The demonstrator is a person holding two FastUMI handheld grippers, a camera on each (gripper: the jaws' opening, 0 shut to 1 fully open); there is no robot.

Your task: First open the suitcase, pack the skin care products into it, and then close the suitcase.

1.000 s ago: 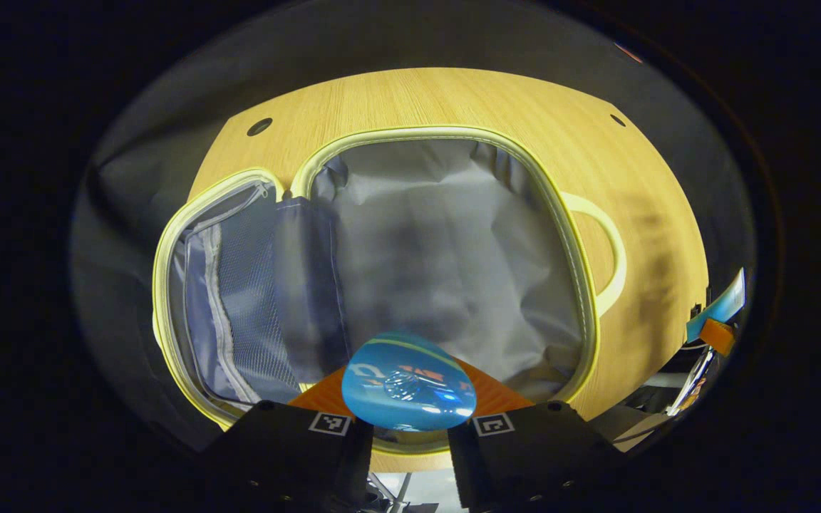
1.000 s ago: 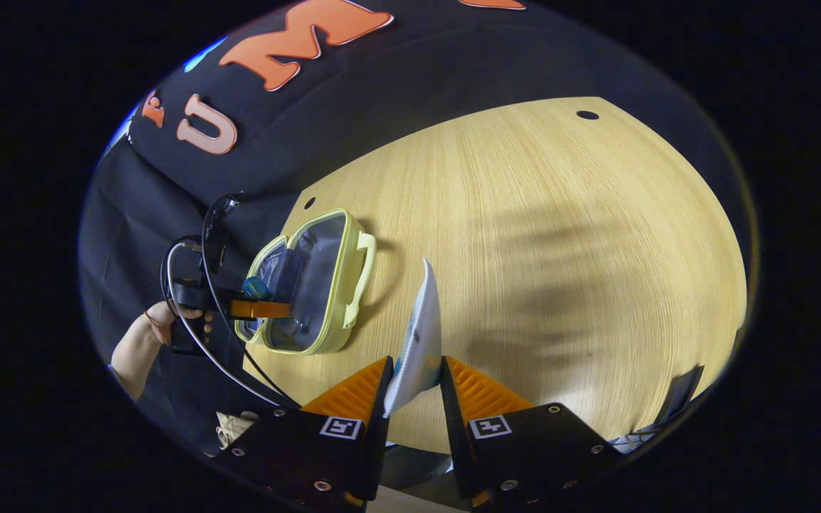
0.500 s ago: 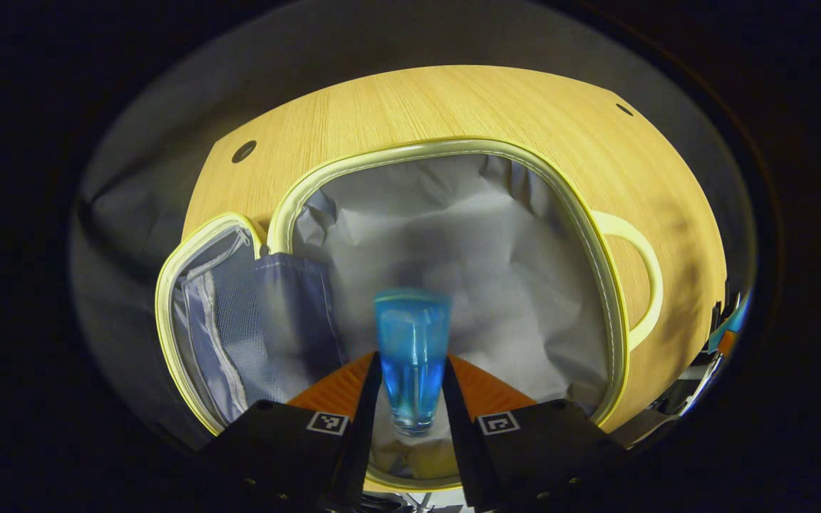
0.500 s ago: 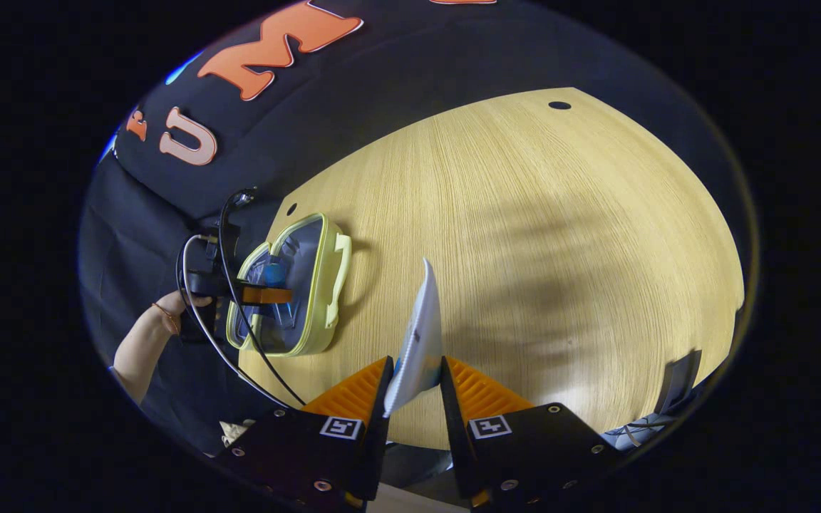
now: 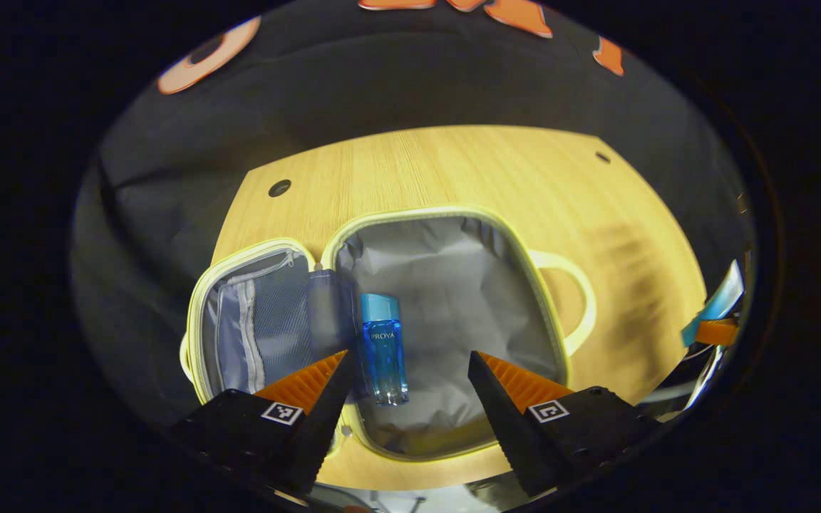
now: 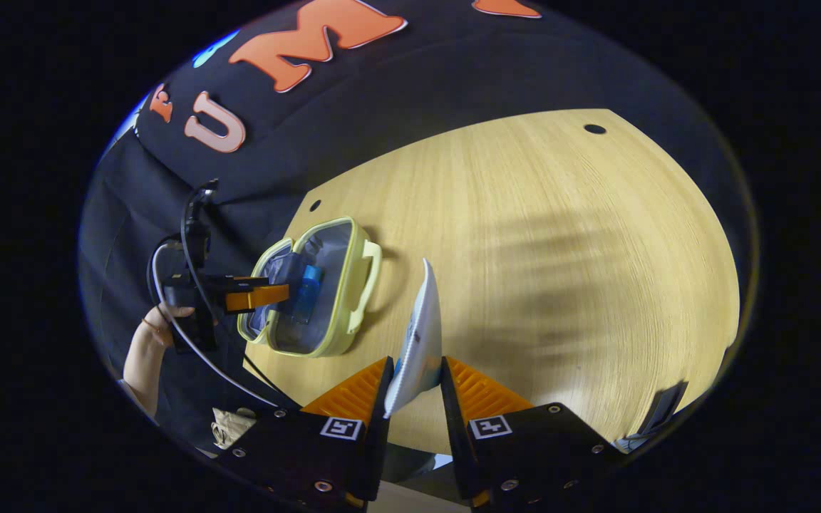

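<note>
I'm mid-packing: my left hand-held gripper [image 5: 407, 370] now stands wide open, having let go of the blue bottle [image 5: 383, 348], which lies in the open suitcase [image 5: 446, 214] near the counter's [image 6: 560, 235] left edge. Next, my right hand-held gripper [image 6: 414, 388], clamped on the white sachet [image 6: 419, 342], must carry it over.

The left gripper view looks steeply down from close above the open suitcase [image 5: 446, 320], which lies on the counter [image 5: 453, 171]. The right gripper view looks from farther off across the counter [image 6: 560, 235], with the same suitcase [image 6: 325, 285] at nine o'clock.
</note>
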